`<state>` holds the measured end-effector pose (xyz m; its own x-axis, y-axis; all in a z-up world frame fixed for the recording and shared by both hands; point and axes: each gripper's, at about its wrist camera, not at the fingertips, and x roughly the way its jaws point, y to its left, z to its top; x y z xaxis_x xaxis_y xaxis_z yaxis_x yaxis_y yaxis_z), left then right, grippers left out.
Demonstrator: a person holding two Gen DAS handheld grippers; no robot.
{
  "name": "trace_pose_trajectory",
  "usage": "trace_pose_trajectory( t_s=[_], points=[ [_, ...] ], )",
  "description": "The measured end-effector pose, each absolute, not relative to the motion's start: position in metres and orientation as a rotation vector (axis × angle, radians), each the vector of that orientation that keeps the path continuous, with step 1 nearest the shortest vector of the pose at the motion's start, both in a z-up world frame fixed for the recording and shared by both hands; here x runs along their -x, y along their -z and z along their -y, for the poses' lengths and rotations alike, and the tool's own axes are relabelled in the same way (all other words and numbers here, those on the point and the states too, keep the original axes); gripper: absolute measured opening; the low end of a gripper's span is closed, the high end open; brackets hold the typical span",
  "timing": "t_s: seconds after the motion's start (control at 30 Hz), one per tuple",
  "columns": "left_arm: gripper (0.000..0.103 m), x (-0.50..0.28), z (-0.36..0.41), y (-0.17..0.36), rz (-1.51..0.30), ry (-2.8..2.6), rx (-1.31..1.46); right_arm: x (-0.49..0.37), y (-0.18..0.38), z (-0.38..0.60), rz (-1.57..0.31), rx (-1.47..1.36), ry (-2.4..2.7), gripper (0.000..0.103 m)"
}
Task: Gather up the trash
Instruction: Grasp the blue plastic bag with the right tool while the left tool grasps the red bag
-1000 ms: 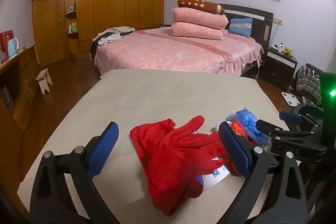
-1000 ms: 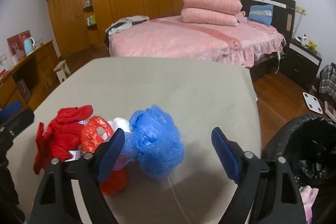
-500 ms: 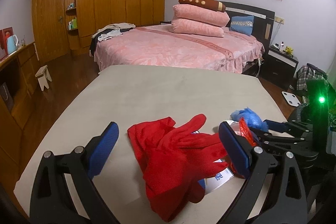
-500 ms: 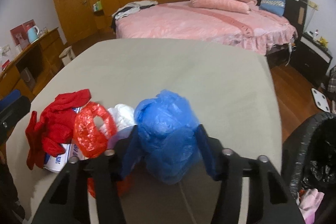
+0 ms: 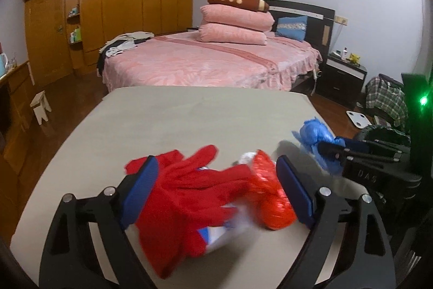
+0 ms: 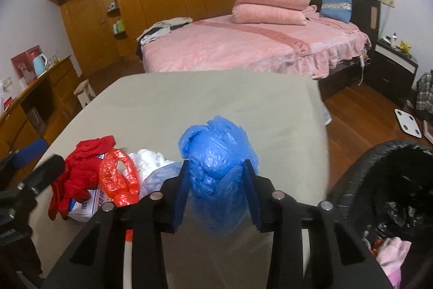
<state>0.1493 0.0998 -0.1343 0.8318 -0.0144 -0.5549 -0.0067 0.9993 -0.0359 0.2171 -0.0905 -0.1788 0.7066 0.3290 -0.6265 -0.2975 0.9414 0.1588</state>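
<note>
Far left on the beige tabletop [image 6: 216,104]: red glove [image 6: 81,167] draped over a white packet [image 6: 86,205], straddled by the left gripper [image 5: 216,191], its fingers wide but closing, pressing nothing. Next, touching: crumpled red plastic bag [image 6: 119,178], white wad [image 6: 147,159]. Centre: blue plastic bag [image 6: 219,167], bunched upright, pinched between the right gripper [image 6: 216,197] fingers, closing on both sides. Right, beside the tabletop edge: black-lined trash bin [image 6: 379,180], mouth open, nothing between.
</note>
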Motion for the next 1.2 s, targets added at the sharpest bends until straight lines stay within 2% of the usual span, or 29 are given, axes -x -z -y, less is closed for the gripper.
trace_pose_trajectory(
  t_s=[0.13, 0.57, 0.83, 0.87, 0.9, 0.93, 1.07, 1.2],
  points=[
    [0.084, -0.149, -0.079, 0.139, -0.593, 0.037, 0.03, -0.212, 0.172, 0.107, -0.695, -0.06, -0.327, 0.038],
    [0.06, -0.162, -0.037, 0.181, -0.713, 0.057, 0.053, -0.201, 0.173, 0.142, -0.69, -0.063, -0.281, 0.038],
    [0.06, -0.182, -0.034, 0.192, -0.78, 0.021, 0.062, -0.203, 0.176, 0.145, -0.686, -0.066, -0.288, 0.038],
    [0.056, -0.182, -0.035, 0.193, -0.786, 0.018, 0.063, -0.202, 0.176, 0.144, -0.684, -0.067, -0.288, 0.038],
    [0.045, -0.182, -0.035, 0.193, -0.79, 0.019, 0.065, -0.202, 0.176, 0.144, -0.682, -0.067, -0.289, 0.038],
    [0.042, -0.183, -0.035, 0.193, -0.794, 0.021, 0.068, -0.201, 0.175, 0.144, -0.681, -0.067, -0.289, 0.038],
    [0.036, -0.177, -0.032, 0.185, -0.764, 0.028, 0.061, -0.198, 0.173, 0.145, -0.673, -0.062, -0.288, 0.038],
    [0.036, -0.168, -0.028, 0.169, -0.721, 0.048, 0.05, -0.192, 0.166, 0.146, -0.661, -0.074, -0.285, 0.038]
  ],
)
